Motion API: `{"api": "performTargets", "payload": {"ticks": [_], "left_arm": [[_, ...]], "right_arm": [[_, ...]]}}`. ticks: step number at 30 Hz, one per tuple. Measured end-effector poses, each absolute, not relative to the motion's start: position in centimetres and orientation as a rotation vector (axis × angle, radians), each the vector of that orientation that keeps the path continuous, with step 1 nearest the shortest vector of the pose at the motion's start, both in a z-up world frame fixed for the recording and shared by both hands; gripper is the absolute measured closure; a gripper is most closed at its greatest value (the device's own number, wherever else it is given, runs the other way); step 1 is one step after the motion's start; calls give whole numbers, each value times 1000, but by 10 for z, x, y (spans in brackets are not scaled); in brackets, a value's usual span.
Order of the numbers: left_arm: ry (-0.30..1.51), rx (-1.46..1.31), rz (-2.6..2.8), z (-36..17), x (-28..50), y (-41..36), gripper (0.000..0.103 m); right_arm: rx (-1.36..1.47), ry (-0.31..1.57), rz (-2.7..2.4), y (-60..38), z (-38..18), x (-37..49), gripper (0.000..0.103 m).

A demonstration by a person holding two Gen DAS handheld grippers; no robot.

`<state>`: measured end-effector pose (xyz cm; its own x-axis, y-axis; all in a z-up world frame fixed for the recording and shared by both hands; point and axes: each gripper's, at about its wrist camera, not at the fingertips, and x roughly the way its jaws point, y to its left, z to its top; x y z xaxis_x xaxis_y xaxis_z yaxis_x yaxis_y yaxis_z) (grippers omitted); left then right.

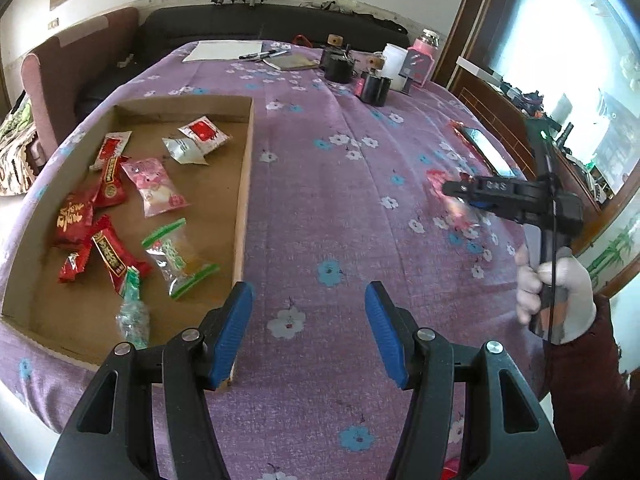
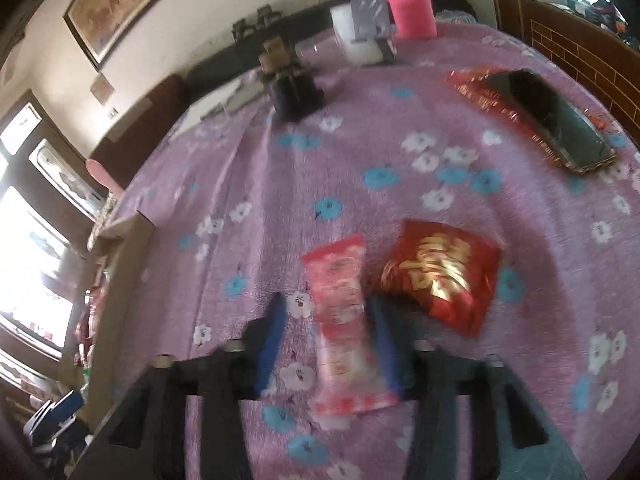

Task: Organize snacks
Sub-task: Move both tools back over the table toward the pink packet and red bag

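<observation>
A cardboard tray [image 1: 246,184] lies at the left on the purple flowered tablecloth. It holds several snacks: red packs [image 1: 108,180], a pink pack [image 1: 156,186] and clear green-edged ones [image 1: 176,256]. My left gripper [image 1: 308,328] stands open over bare cloth by the tray's near right corner, with nothing between its fingers. In the blurred right wrist view, my right gripper [image 2: 328,336] is low over a long pink snack pack [image 2: 340,312] that lies between its fingers. The left finger [image 2: 272,332] is clear of the pack. A red pack with gold characters [image 2: 440,276] lies just to the right.
A phone [image 2: 560,120] rests on a red packet [image 2: 480,88] at the far right. Black containers [image 1: 338,64], a white cup, a pink bottle [image 2: 408,8], paper and pens [image 1: 224,50] stand at the table's far end. A white-gloved hand [image 1: 560,296] grips the right tool.
</observation>
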<state>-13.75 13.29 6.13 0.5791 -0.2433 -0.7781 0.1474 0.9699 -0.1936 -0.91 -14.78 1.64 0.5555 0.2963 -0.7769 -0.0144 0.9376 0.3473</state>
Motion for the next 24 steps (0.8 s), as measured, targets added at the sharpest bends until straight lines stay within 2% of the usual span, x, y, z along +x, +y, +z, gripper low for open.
{"api": "performTargets", "payload": {"ticks": [6, 9, 11, 12, 13, 18, 24], "left_arm": [[928, -127, -220, 62, -138, 137, 45], [922, -124, -228, 63, -140, 139, 45], [915, -130, -236, 63, -141, 140, 45], [914, -138, -241, 63, -141, 140, 45], [916, -152, -251, 62, -140, 140, 45], [954, -197, -297, 54, -135, 133, 45], [968, -200, -280, 56, -130, 132, 45]], "right_arm": [[375, 1007, 438, -110, 18, -12, 71], [355, 900, 381, -133, 46, -14, 69], [324, 823, 240, -166, 63, -11, 53], [312, 801, 179, -180, 67, -8, 40], [298, 782, 119, -195, 68, -5, 38], [352, 885, 49, -242, 35, 18, 38], [406, 942, 227, -214, 20, 1, 38]]}}
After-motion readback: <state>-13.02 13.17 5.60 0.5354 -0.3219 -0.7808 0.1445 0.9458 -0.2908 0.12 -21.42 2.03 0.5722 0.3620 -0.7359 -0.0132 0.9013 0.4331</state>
